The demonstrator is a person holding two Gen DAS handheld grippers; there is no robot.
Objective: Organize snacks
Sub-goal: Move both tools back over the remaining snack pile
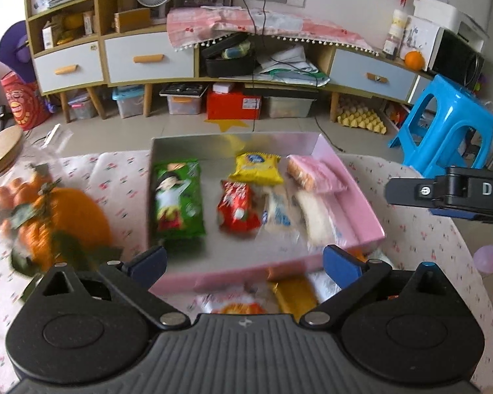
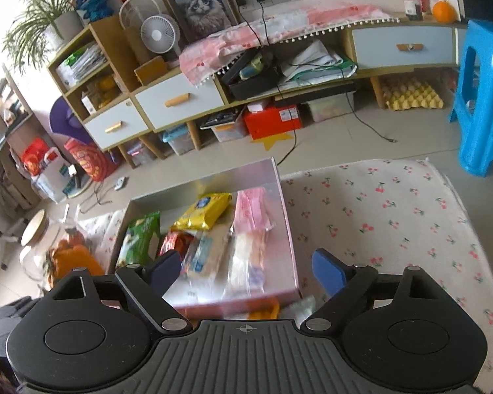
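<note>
The pink box sits on the bench, which wears a cherry-print cloth, and serves as the landmark here. Inside it, from its left wall to its right, lie a green snack packet, a red packet with a yellow packet beyond it, clear wrapped biscuits, and a pink wafer packet against the right wall.

The left gripper hangs over the box's near edge with its blue fingers spread wide and nothing between them; the snacks lie ahead of the fingertips, untouched. The right gripper hovers at the box's near right corner, its fingers likewise parted and empty.

Just outside the box's near wall lie more snacks: a gold packet and an orange-and-white packet, below the left gripper's open jaws. Left of the box sits an orange pumpkin decoration.
</note>
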